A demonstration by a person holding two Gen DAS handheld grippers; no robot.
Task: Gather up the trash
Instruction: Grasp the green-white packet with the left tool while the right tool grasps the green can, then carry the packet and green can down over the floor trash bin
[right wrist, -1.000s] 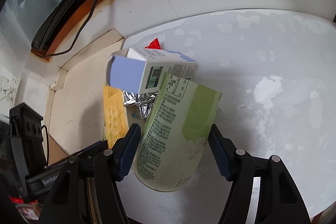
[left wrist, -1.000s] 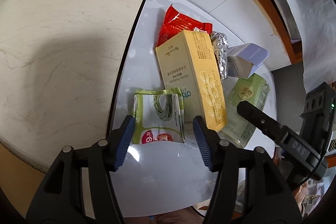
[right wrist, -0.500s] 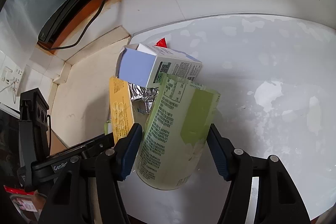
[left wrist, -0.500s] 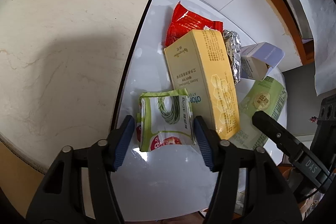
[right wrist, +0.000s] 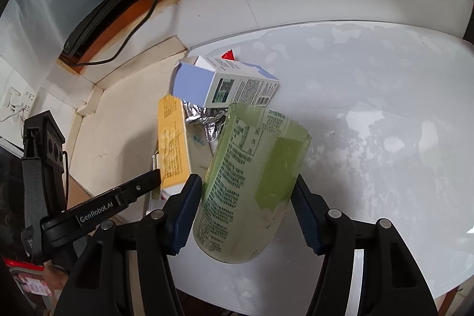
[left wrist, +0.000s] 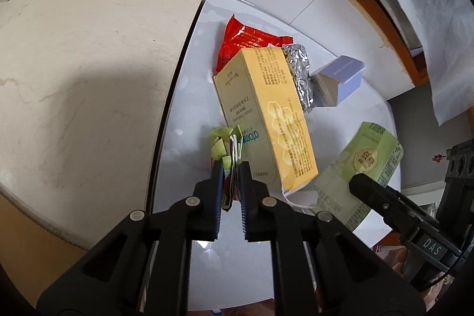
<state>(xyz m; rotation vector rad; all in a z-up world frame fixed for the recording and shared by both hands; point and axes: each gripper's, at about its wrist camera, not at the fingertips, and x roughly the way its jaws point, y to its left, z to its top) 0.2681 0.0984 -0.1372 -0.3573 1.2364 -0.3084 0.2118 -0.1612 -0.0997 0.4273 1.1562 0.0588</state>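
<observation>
I am working both grippers over the white tabletop [left wrist: 183, 96], and my left gripper [left wrist: 230, 168] is pinching a crumpled green-and-white wrapper [left wrist: 226, 145] flat between its blue pads, the crushed top poking out at twelve o'clock of the fingertips; just at two o'clock of that grip a yellow box [left wrist: 275, 108] is lying tilted, its far end resting on a red wrapper [left wrist: 246, 39] and beside a wad of foil [left wrist: 300, 76]; a pale blue-and-white carton [left wrist: 337, 82] is sitting at three o'clock of the foil. My right gripper [right wrist: 247, 197] is reaching in with its fingers spread on either side of a green sleeve-like label [right wrist: 251, 182]; the left pad is touching it, but I cannot tell whether the right pad is touching, so I cannot tell if it is gripped; in the right wrist view the carton [right wrist: 225, 85] is lying at twelve o'clock of the label, the foil [right wrist: 204, 120] between them, the yellow box [right wrist: 173, 144] at ten o'clock, and my left gripper's black finger [right wrist: 118, 200] is crossing in at nine o'clock.
</observation>
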